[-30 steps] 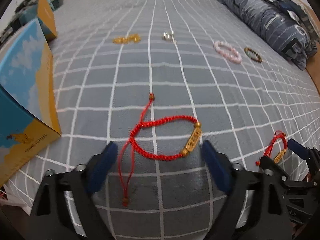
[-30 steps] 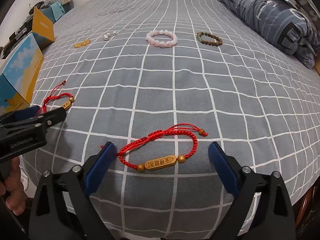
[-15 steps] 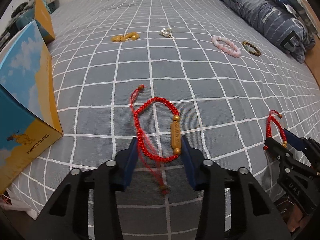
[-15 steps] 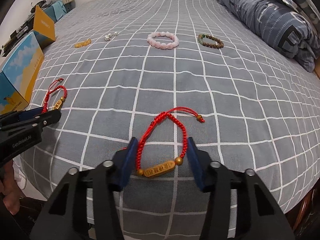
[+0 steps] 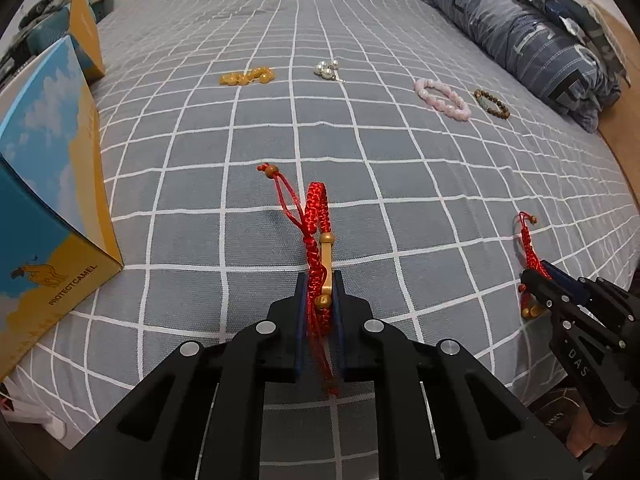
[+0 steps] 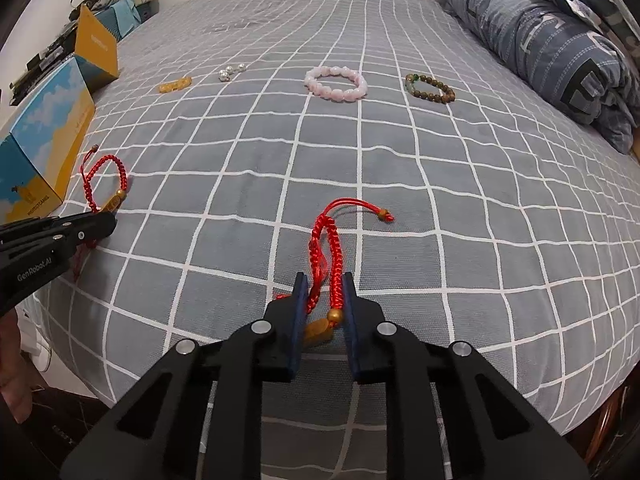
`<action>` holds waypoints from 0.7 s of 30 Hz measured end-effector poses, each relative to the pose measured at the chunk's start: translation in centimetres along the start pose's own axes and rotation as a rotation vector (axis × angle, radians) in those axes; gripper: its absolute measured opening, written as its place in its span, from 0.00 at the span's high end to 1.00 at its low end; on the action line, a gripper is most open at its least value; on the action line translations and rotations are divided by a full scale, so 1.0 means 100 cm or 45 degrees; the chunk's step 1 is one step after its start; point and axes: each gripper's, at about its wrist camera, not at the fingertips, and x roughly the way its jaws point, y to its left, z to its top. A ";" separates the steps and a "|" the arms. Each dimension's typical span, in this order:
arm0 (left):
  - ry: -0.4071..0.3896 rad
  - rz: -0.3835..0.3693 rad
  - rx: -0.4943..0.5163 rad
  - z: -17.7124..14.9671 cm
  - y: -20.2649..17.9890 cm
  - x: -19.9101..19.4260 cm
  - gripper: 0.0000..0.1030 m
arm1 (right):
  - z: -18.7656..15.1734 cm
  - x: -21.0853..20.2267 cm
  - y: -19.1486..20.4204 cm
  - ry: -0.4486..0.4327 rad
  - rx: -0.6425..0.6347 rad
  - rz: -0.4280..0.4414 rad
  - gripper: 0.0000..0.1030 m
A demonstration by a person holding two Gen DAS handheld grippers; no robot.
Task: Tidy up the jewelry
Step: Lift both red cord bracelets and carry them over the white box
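Note:
Two red cord bracelets with gold charms lie near the bed's front edge. My left gripper (image 5: 319, 280) is shut on the left red bracelet (image 5: 316, 216), squeezing its loop flat against the sheet; it also shows in the right wrist view (image 6: 108, 184). My right gripper (image 6: 325, 280) is shut on the right red bracelet (image 6: 330, 240), which also shows in the left wrist view (image 5: 528, 248). Farther back lie an amber bracelet (image 5: 247, 77), pearl earrings (image 5: 327, 69), a pink bead bracelet (image 6: 336, 83) and a brown bead bracelet (image 6: 430, 88).
A blue and yellow box (image 5: 44, 184) stands at the bed's left edge, with a second yellow box (image 6: 97, 50) behind it. A folded blue quilt (image 6: 552, 40) lies along the right side. The grey checked sheet (image 6: 280, 140) covers the bed.
Both grippers have closed from wide open onto their red bracelets, squeezing each loop narrow. Both have moved slightly forward over the bed.

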 end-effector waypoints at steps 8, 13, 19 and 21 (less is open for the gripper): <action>-0.065 -0.029 -0.010 0.002 0.000 -0.012 0.90 | 0.003 -0.010 -0.002 -0.059 0.027 0.005 0.90; -0.091 -0.033 -0.015 0.003 0.000 -0.016 0.90 | 0.005 -0.014 -0.005 -0.101 0.044 0.002 0.91; -0.127 -0.051 -0.006 0.002 -0.001 -0.021 0.90 | 0.007 -0.022 -0.006 -0.160 0.052 0.003 0.92; -0.147 -0.045 -0.002 0.002 -0.001 -0.023 0.90 | 0.007 -0.024 -0.006 -0.185 0.056 0.003 0.92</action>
